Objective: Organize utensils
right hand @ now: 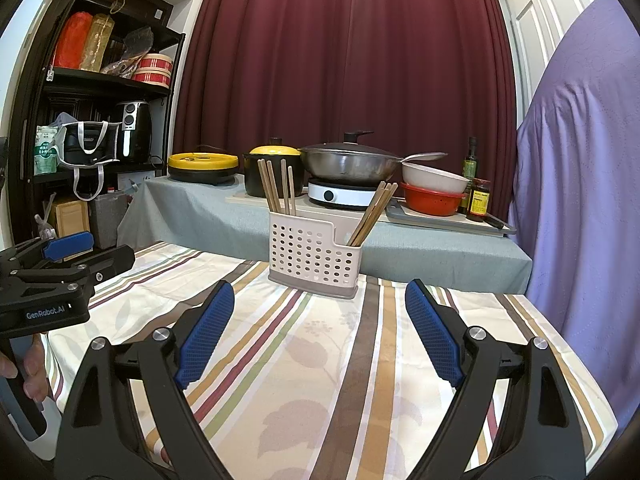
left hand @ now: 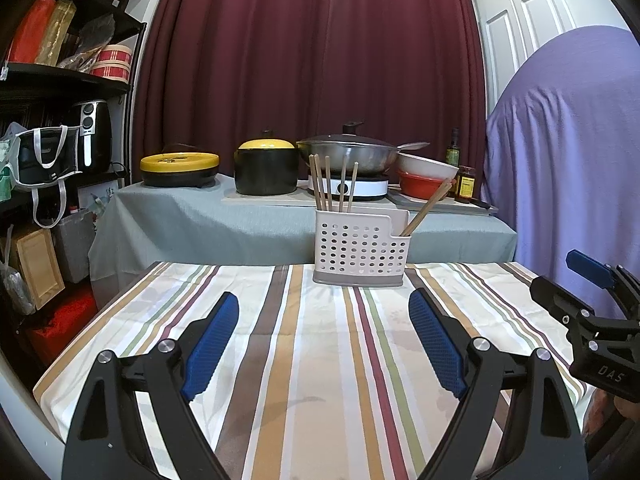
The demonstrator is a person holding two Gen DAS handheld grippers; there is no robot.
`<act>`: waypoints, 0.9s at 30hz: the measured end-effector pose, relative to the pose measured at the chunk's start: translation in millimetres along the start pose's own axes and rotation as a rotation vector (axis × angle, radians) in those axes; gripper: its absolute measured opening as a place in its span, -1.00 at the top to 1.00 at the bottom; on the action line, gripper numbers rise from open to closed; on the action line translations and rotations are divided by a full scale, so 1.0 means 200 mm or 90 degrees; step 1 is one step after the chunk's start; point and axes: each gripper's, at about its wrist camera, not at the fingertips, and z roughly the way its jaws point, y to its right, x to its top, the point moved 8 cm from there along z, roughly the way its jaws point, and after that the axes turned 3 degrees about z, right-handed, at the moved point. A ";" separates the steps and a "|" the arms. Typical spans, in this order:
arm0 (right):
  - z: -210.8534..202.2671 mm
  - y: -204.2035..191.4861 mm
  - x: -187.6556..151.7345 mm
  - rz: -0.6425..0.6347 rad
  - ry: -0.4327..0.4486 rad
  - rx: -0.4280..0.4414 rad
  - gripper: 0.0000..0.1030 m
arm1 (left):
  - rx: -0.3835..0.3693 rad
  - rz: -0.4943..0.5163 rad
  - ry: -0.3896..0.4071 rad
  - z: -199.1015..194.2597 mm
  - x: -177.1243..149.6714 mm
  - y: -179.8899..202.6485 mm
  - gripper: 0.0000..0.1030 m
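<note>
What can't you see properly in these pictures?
- Lower ends of the chopsticks: hidden inside the holder, both views.
- What is in the wok: its lid covers it, both views.
- The thing under the purple cloth: fully covered, both views.
- Bottle label: too small to read.
- Right gripper in the left view: cut off by the edge. Left gripper in the right view: likewise.

This is a home kitchen corner. A wok (right hand: 352, 166) sits on a small induction hob (right hand: 345, 194) beside a yellow-lidded pot (right hand: 272, 172), stacked bowls (right hand: 434, 192) and sauce bottles (right hand: 480, 196) on a cloth-covered bench (right hand: 224, 216). A black shelf (right hand: 104, 80) holds an air fryer (right hand: 134, 130) and bags, against a dark red curtain (right hand: 344, 48).
</note>
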 end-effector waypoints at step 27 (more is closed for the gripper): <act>0.01 -0.02 0.01 -0.007 -0.011 0.005 -0.68 | 0.023 0.004 -0.001 0.00 -0.02 0.01 -0.86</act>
